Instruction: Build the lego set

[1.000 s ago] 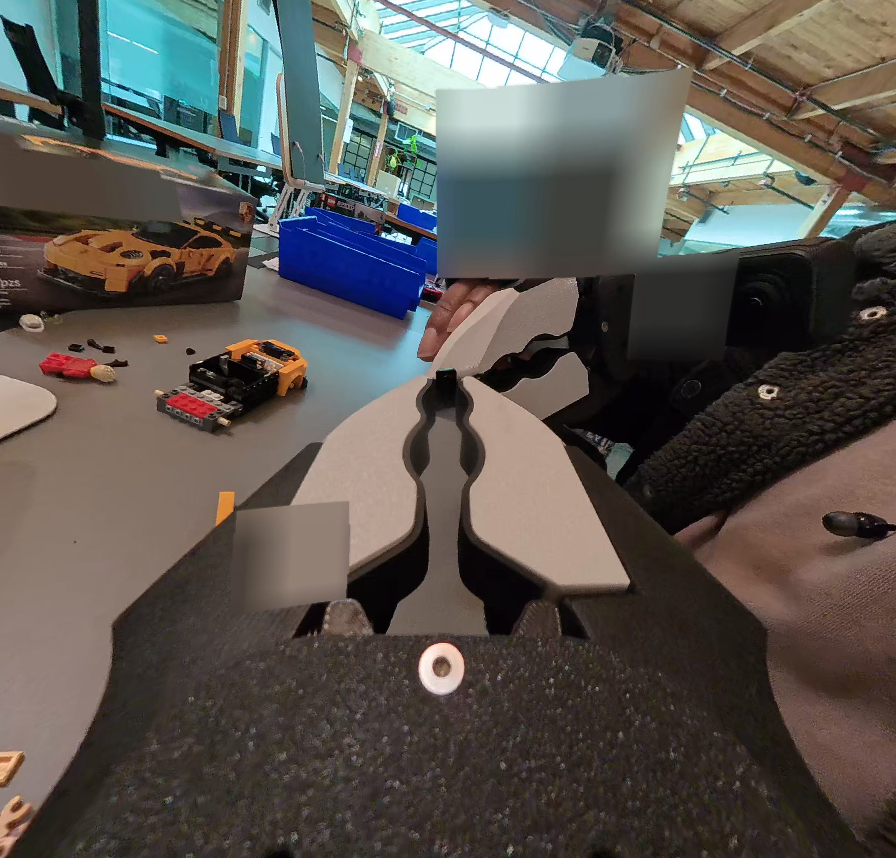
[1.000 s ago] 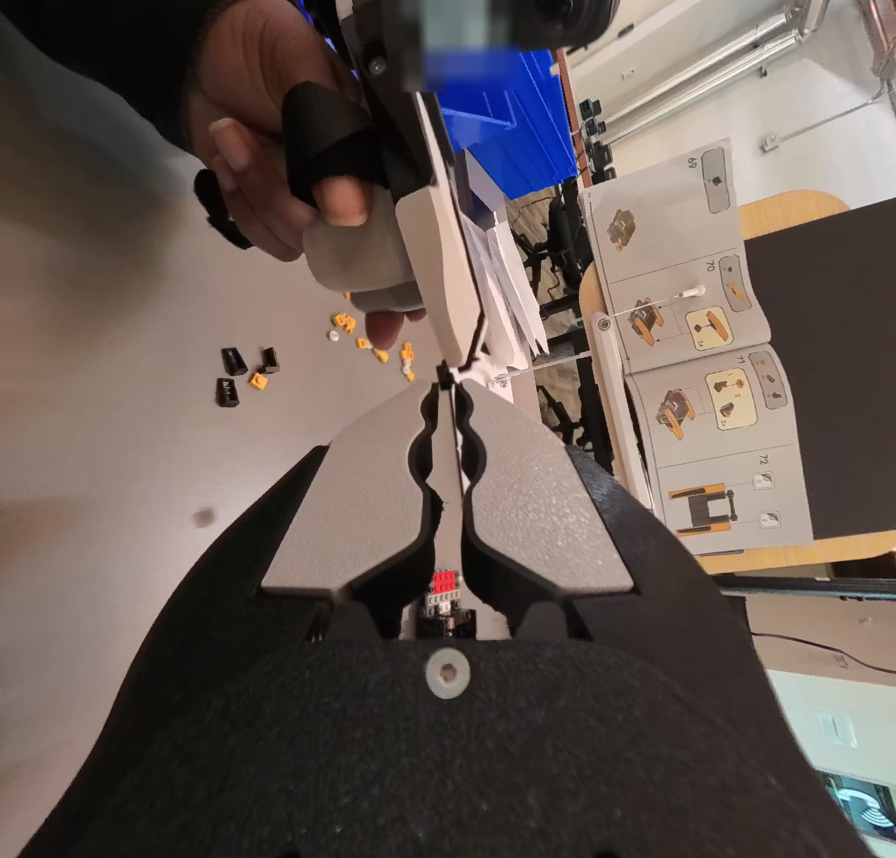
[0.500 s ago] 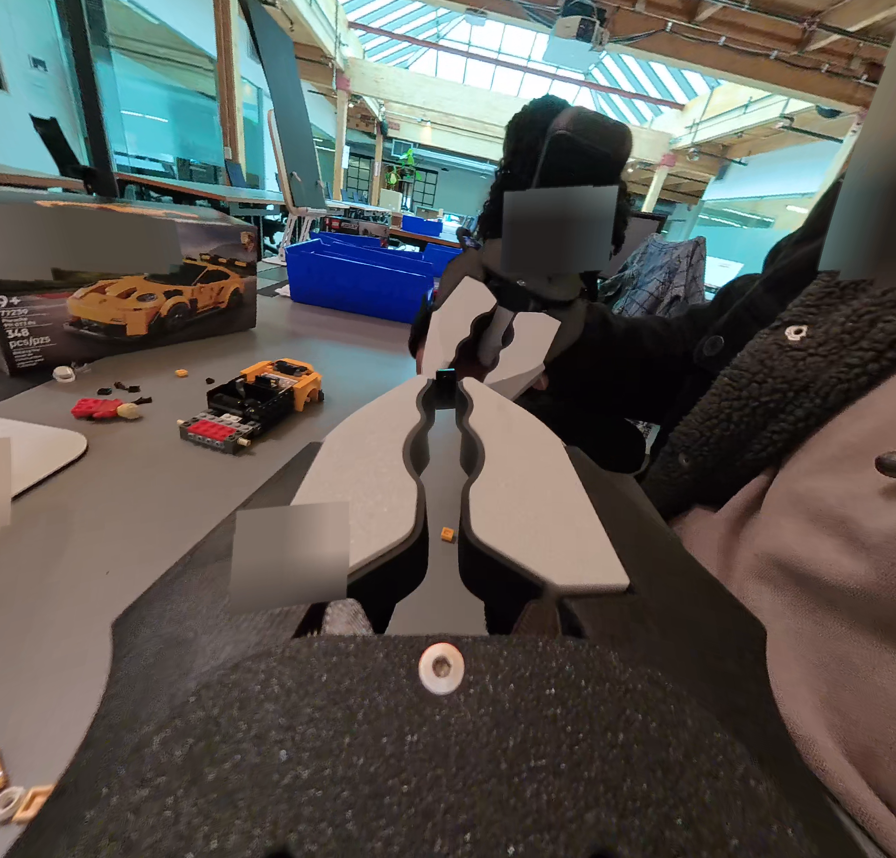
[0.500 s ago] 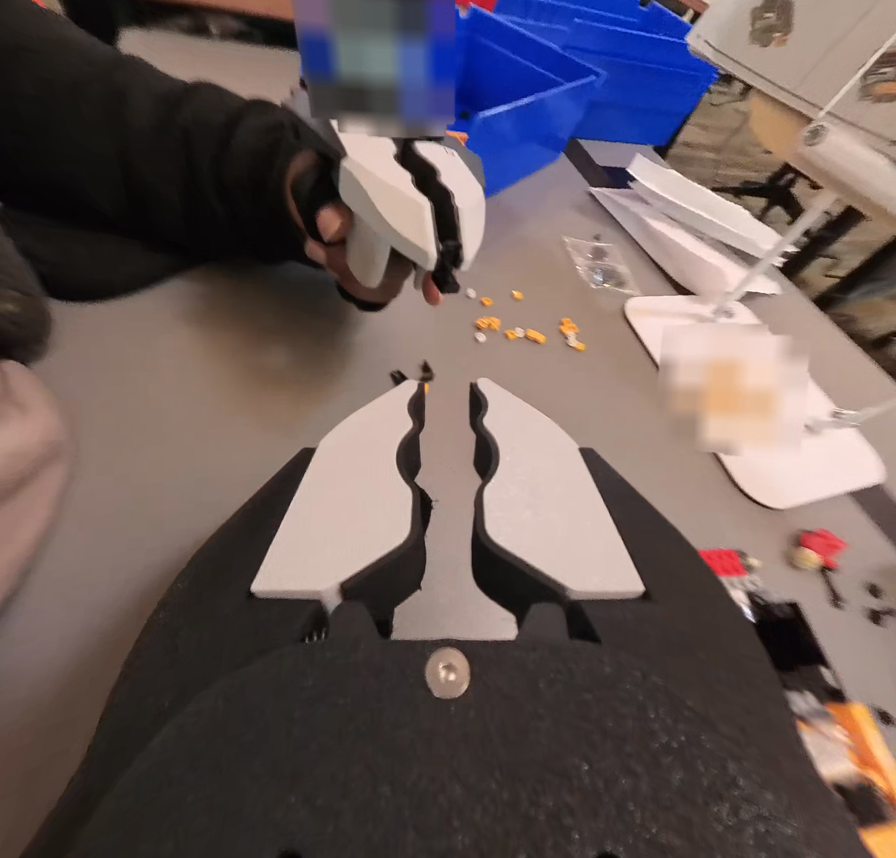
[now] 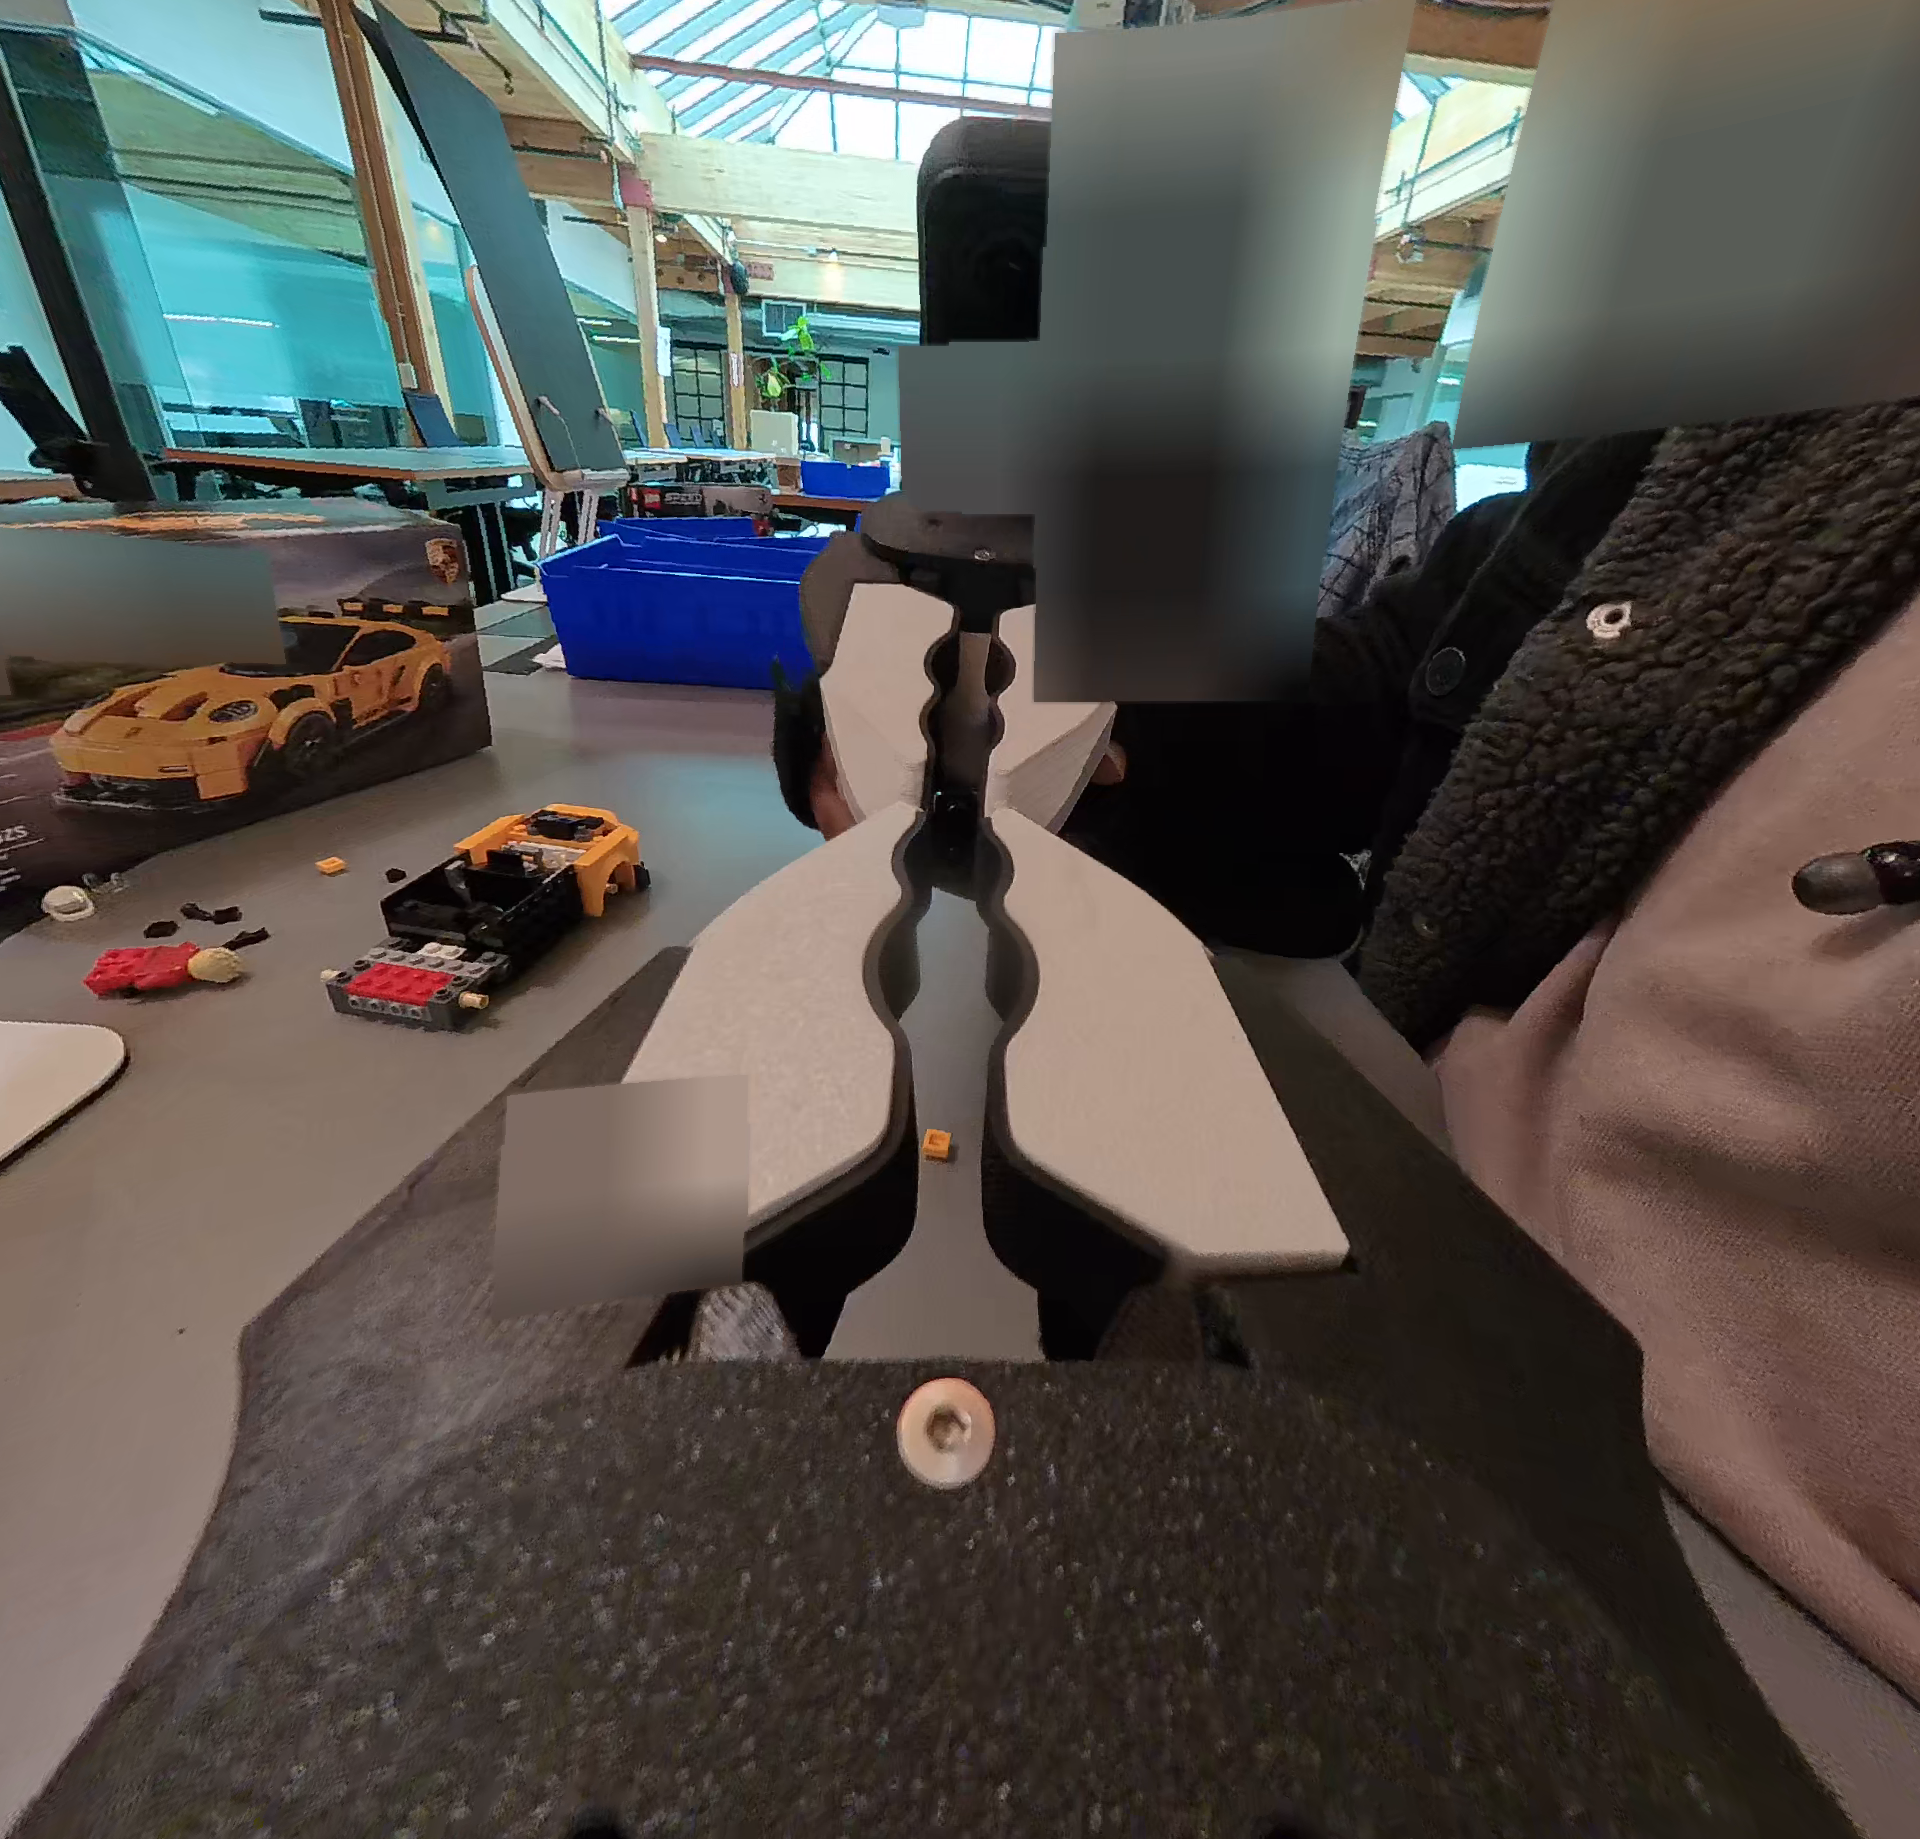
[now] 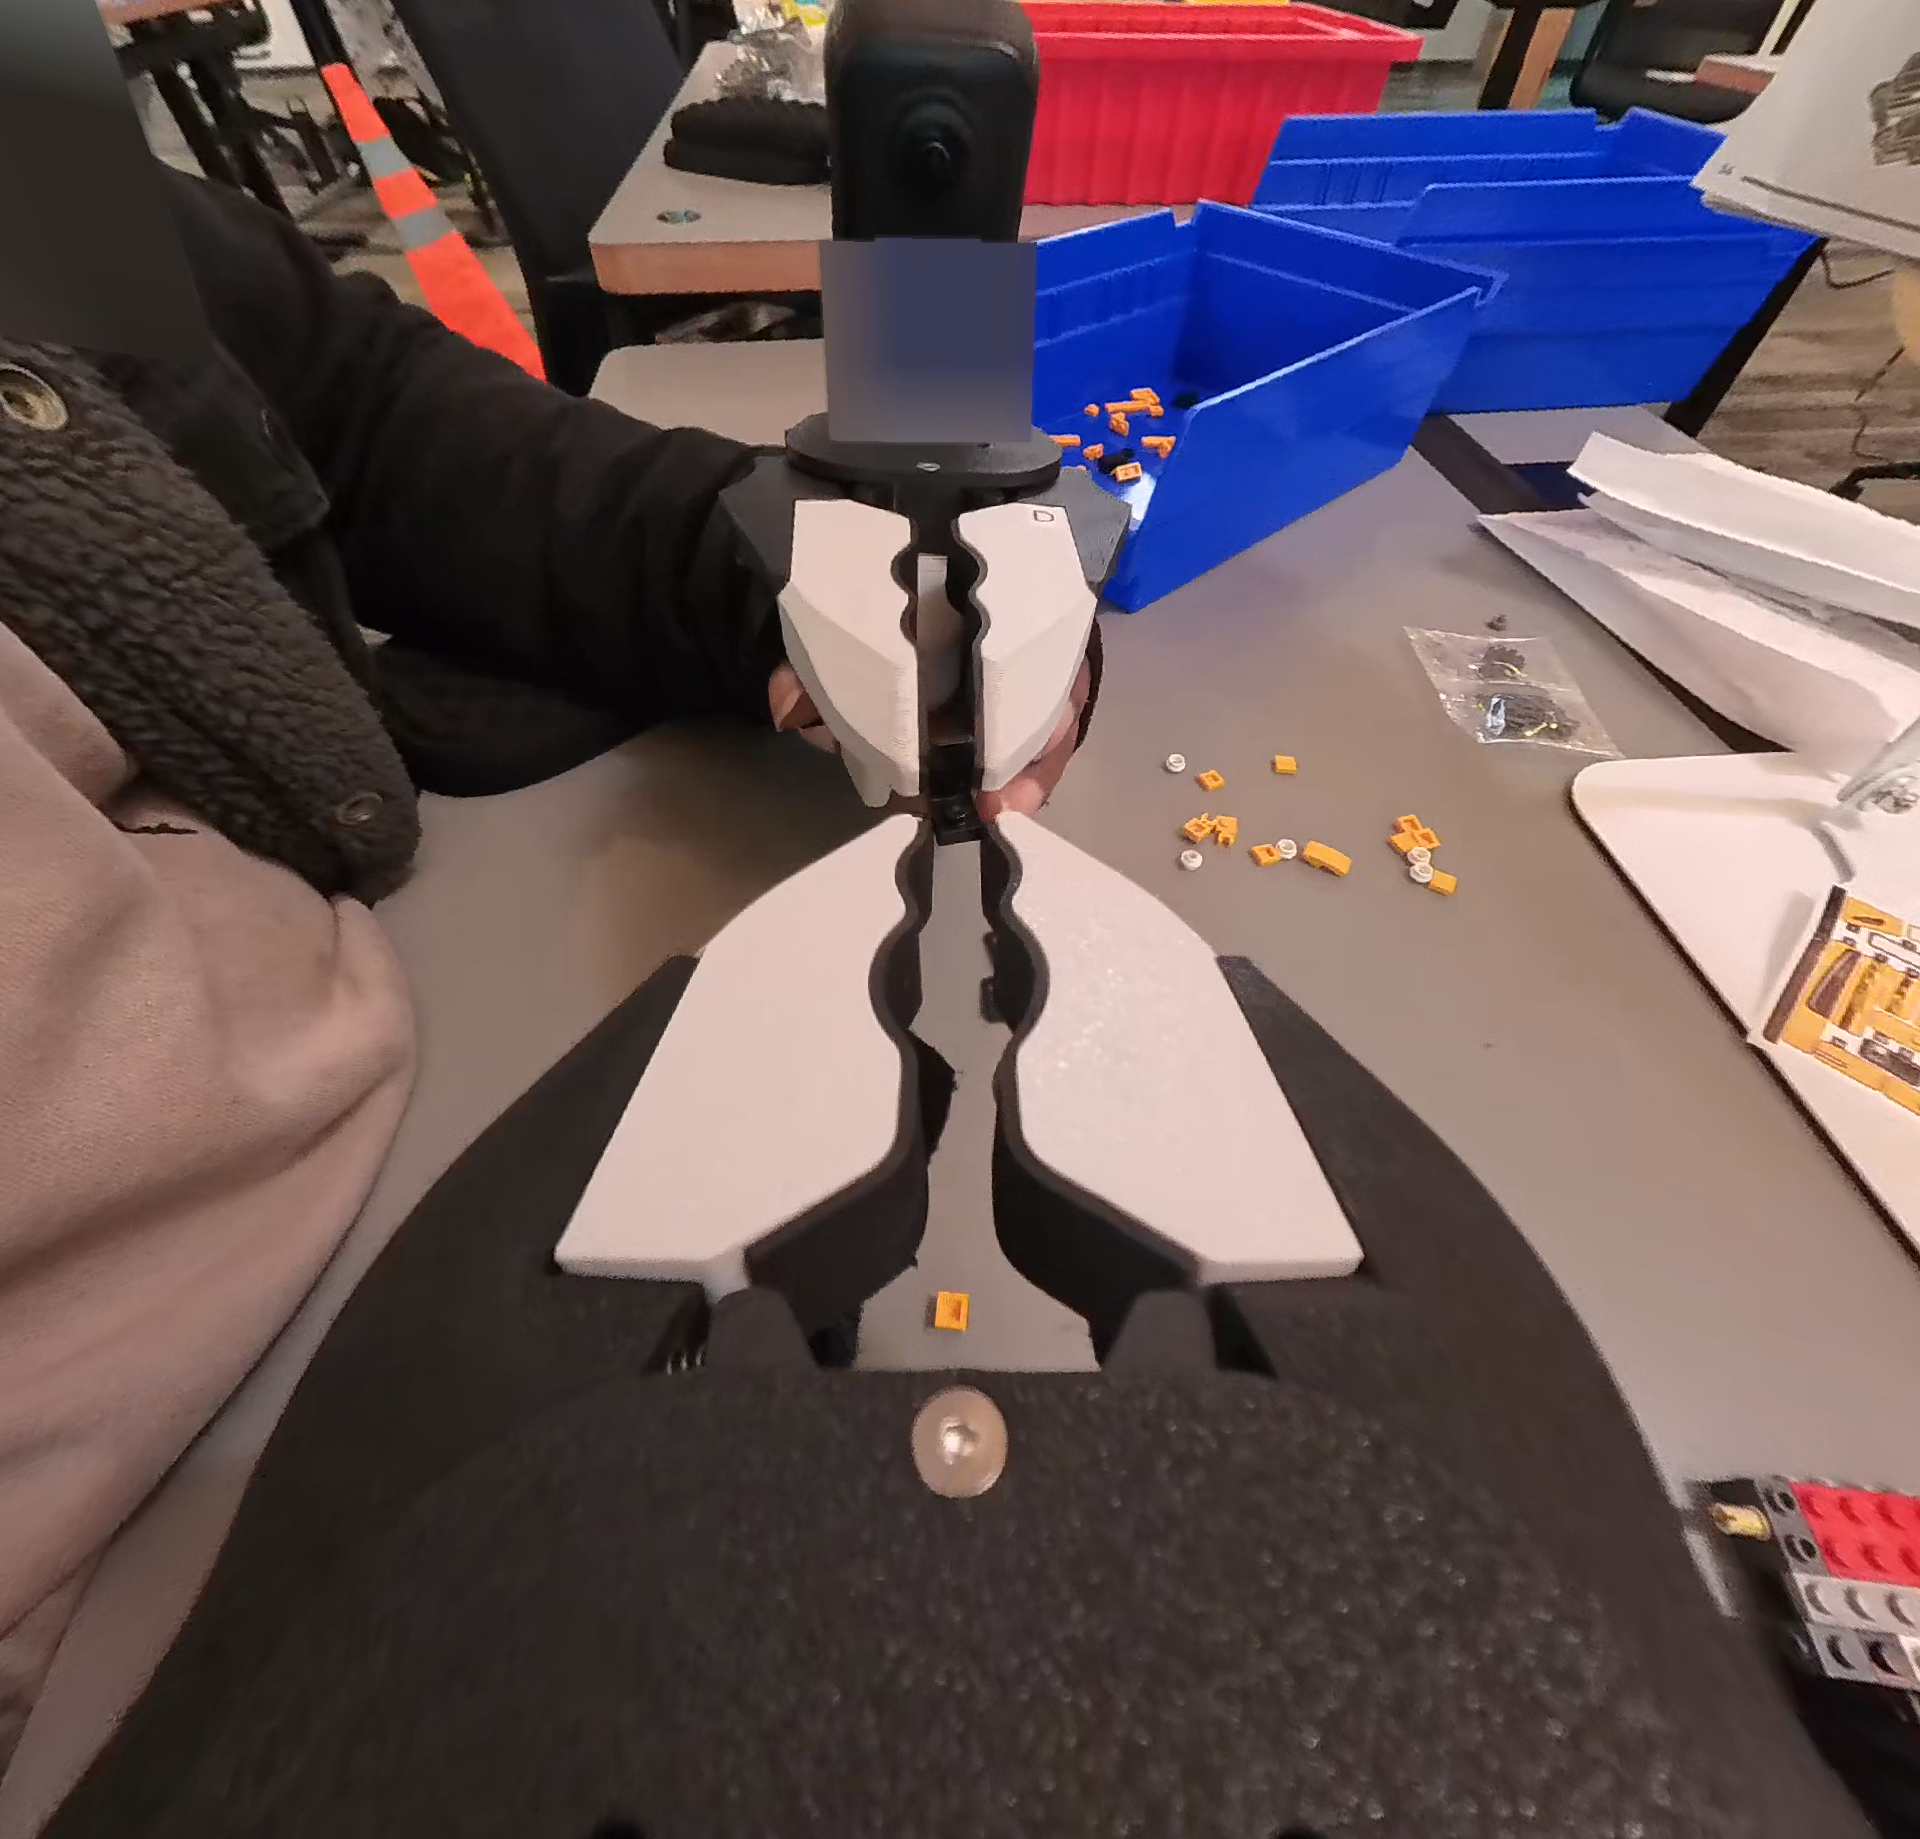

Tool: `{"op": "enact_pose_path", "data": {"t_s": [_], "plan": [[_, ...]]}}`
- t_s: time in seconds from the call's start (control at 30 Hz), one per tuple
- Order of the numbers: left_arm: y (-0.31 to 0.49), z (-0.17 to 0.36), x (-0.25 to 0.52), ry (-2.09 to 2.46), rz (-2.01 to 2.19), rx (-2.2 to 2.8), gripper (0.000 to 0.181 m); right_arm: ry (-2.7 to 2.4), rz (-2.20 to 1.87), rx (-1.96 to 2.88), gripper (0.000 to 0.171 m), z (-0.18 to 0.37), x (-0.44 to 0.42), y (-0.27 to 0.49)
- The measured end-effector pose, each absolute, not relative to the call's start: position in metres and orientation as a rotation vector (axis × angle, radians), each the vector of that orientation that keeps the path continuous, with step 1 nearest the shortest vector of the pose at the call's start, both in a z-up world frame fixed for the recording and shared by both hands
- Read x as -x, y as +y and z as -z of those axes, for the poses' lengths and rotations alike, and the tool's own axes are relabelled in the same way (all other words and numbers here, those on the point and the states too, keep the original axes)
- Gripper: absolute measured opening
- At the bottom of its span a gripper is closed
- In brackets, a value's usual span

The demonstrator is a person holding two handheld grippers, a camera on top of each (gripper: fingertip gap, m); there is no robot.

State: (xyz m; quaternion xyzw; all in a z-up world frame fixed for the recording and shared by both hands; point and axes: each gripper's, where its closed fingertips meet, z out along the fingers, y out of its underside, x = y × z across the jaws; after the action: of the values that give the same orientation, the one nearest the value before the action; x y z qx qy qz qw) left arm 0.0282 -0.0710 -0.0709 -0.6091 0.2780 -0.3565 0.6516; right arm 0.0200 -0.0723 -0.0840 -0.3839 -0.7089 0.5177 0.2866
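Half a second ago the right gripper (image 6: 956, 833) stood apart, jaws empty; now it meets the left gripper (image 5: 951, 818) tip to tip at frame centre — both sets of jaws clamped on one small black piece (image 6: 953, 821). The half-built car (image 5: 488, 916) waits on the desk (image 5: 260, 1166), centre left — probably a handover or joining step.

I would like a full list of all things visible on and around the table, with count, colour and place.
Half-built car: one, black, orange, red; table left.
Set box: one, dark with yellow car picture; far left.
Red minifigure parts: one cluster; near the box.
Bins: several blue, one red; table's far side.
Loose pieces: many, orange and white; centre right.
Parts bag: one, clear; right.
Instruction pages: printed; right edge.
Small black piece: one; between both tool tips.
Left tool: grey.
Right tool: grey.
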Motion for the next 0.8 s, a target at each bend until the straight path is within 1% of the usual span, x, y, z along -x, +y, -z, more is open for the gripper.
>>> {"op": "enact_pose_path", "data": {"t_s": [0.1, 0.2, 0.3, 0.57, 0.67, 0.8], "plan": [[-0.068, 0.078, -0.028, 0.653, 0.773, 1.441, 0.008, -1.918, -1.311, 1.04, 0.008, 0.09, -0.021, -0.068], [-0.063, 0.093, -0.026, 0.7, 0.671, 1.54, 0.014, -1.94, -1.216, 1.072, 0.008, 0.096, -0.023, -0.06], [-0.06, 0.102, -0.028, 0.73, 0.621, 1.598, 0.015, -1.996, -1.104, 1.095, 0.008, 0.109, -0.027, -0.056], [-0.059, 0.129, -0.033, 0.822, 0.546, 1.721, 0.012, -2.125, -0.91, 1.101, 0.008, 0.142, -0.03, -0.056], [-0.059, 0.134, -0.033, 0.836, 0.529, 1.747, 0.008, -2.142, -0.895, 1.102, 0.008, 0.147, -0.029, -0.056], [-0.058, 0.138, -0.032, 0.839, 0.519, 1.769, 0.008, -2.139, -0.906, 1.107, 0.008, 0.149, -0.029, -0.056]]}}
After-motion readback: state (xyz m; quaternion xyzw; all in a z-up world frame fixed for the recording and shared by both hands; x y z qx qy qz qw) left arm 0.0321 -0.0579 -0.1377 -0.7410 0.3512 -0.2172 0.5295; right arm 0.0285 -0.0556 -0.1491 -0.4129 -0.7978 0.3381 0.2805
